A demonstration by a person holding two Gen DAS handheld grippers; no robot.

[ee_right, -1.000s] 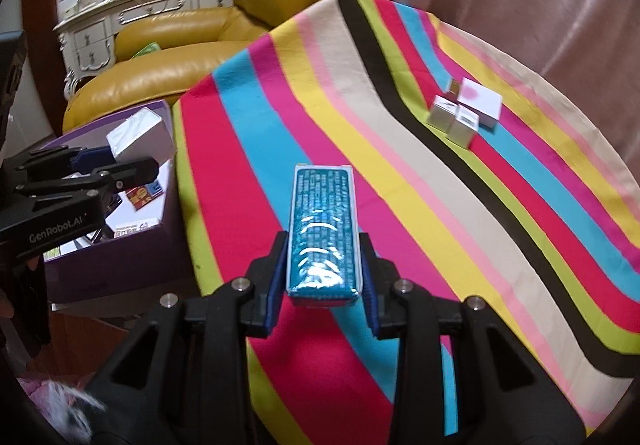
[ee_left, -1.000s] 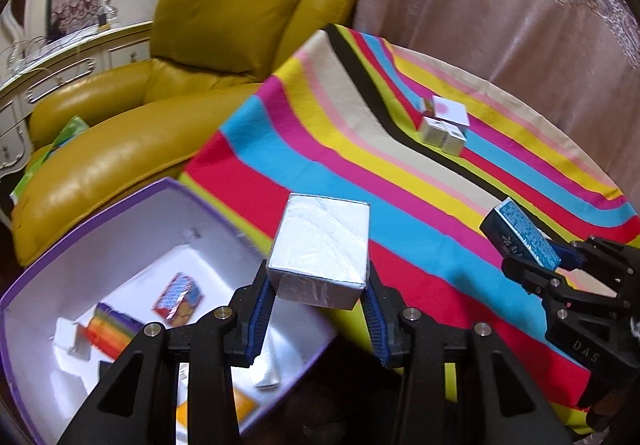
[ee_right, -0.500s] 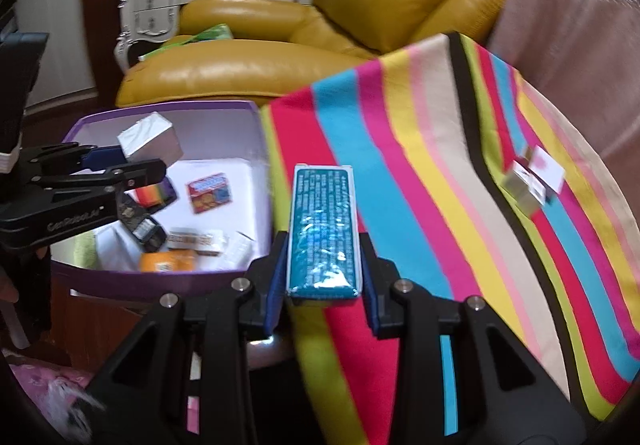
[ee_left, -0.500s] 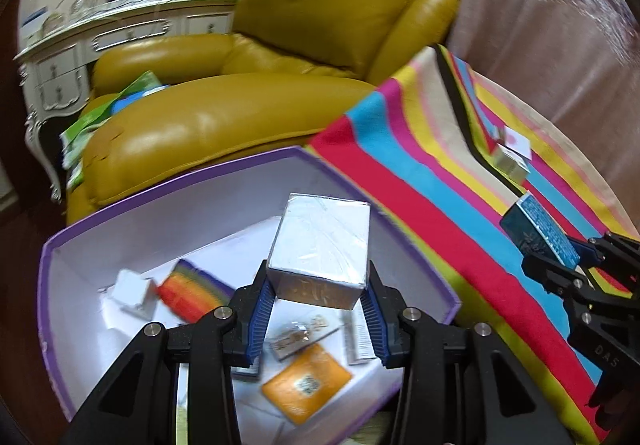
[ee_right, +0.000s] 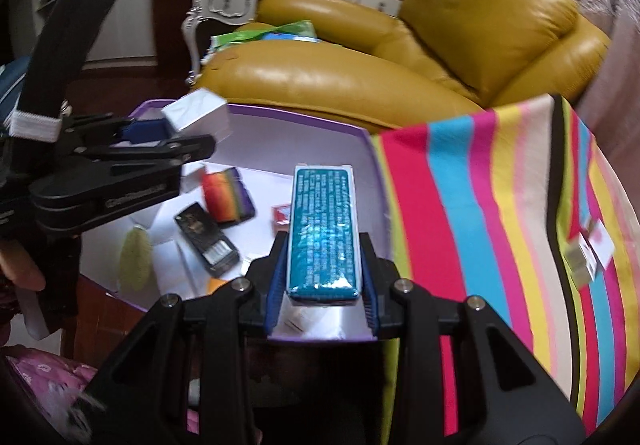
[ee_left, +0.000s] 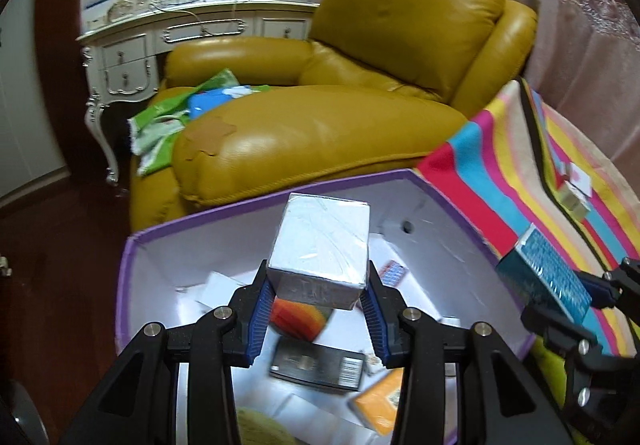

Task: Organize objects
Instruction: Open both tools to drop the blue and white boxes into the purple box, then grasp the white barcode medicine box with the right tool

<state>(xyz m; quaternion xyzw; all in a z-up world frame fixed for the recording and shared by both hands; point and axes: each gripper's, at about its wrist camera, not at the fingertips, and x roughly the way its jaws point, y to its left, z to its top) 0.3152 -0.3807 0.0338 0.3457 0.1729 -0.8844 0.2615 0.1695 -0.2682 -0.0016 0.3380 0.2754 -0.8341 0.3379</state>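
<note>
My left gripper [ee_left: 318, 295] is shut on a silver box [ee_left: 320, 245] and holds it over the open purple-rimmed white box [ee_left: 440, 213]. The same silver box [ee_right: 198, 113] shows at the left of the right wrist view, in the left gripper [ee_right: 168, 139]. A teal box [ee_right: 323, 225] is clamped lengthwise in my right gripper [ee_right: 322, 287], above the near right corner of the purple box [ee_right: 304, 113]. From the left wrist view the teal box [ee_left: 544, 279] hangs at the purple box's right edge. Several small items lie inside: a rainbow case [ee_right: 228, 197], a black pack [ee_right: 206, 239], an orange packet [ee_left: 380, 401].
A striped cloth [ee_right: 500, 225] covers the table on the right, with two small white boxes [ee_right: 588, 257] on it. A mustard leather armchair [ee_left: 340, 117] stands behind the purple box, green packets [ee_left: 172, 121] on its arm. A white dresser [ee_left: 132, 53] is at the back left.
Both grippers swung left from over the striped table to above the purple box, each keeping its box. The armchair and dresser have come into fuller view.
</note>
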